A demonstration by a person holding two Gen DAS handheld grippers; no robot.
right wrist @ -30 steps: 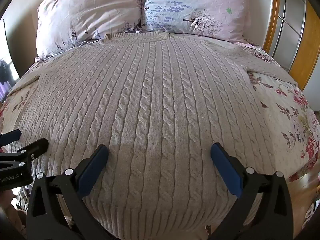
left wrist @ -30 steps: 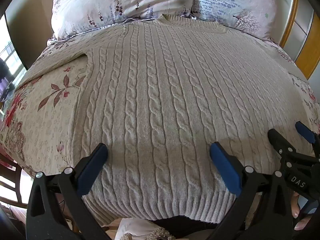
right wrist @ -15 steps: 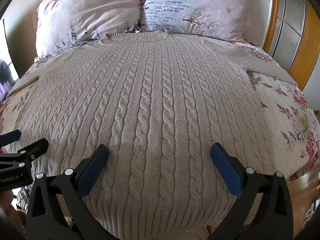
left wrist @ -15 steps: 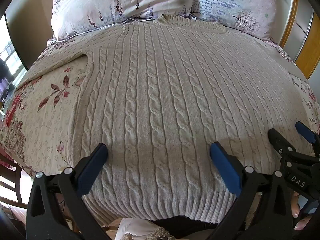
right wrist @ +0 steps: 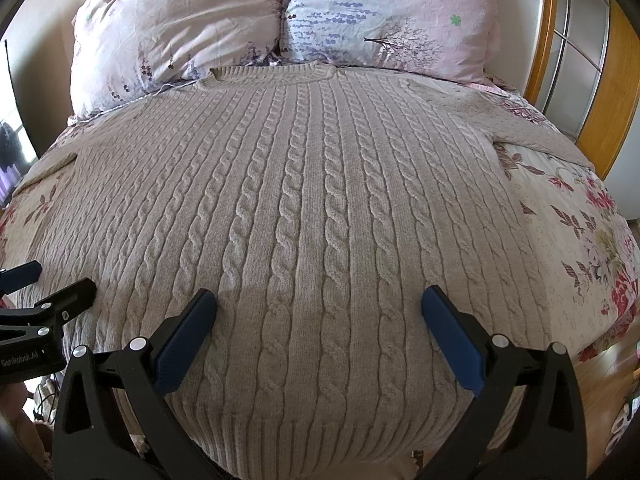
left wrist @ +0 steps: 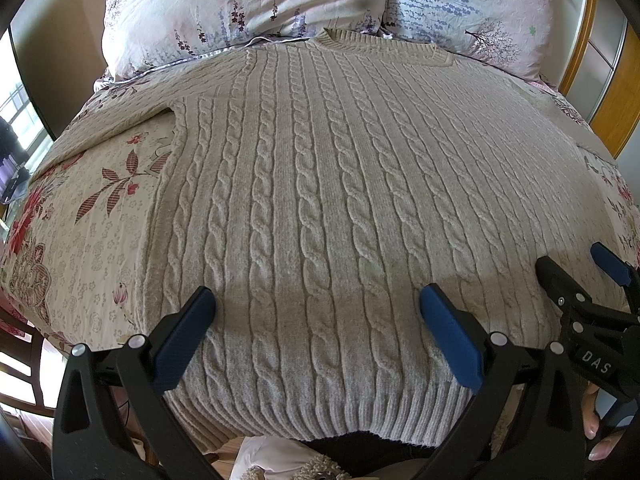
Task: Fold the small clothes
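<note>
Lying flat: sweater (left wrist: pixel 332 200), beige cable knit, spread face up over the bed; neckline at the far end, touching the pillows; ribbed hem at the near edge of the mattress, just below both tools
Sleeves: one stretched out to the left across the bedspread (left wrist: pixel 80 232); the other stretched out to the right in the right wrist view, over the flowered cover near the wooden frame
Left gripper (left wrist: pixel 316 304): spread wide, blue pads far apart; nothing between them; hovering over the lower part of the sweater, close above the hem; contact with the knit cannot be told
Right gripper (right wrist: pixel 318 304): spread just as wide; nothing held; poised over the lower part of the sweater, a little right of the other tool; contact with the knit cannot be told
Side by side: right gripper seen at the right edge of the left wrist view, with bare fingertips on its handle; left gripper seen at the left edge of the right wrist view
Pillows (right wrist: pixel 280 20): two, pale pink with purple sprigs and small trees; leaning side by side at the head of the bed
Wardrobe (right wrist: pixel 592 60): orange wood frame with glass panels, to the right of the bed
</note>
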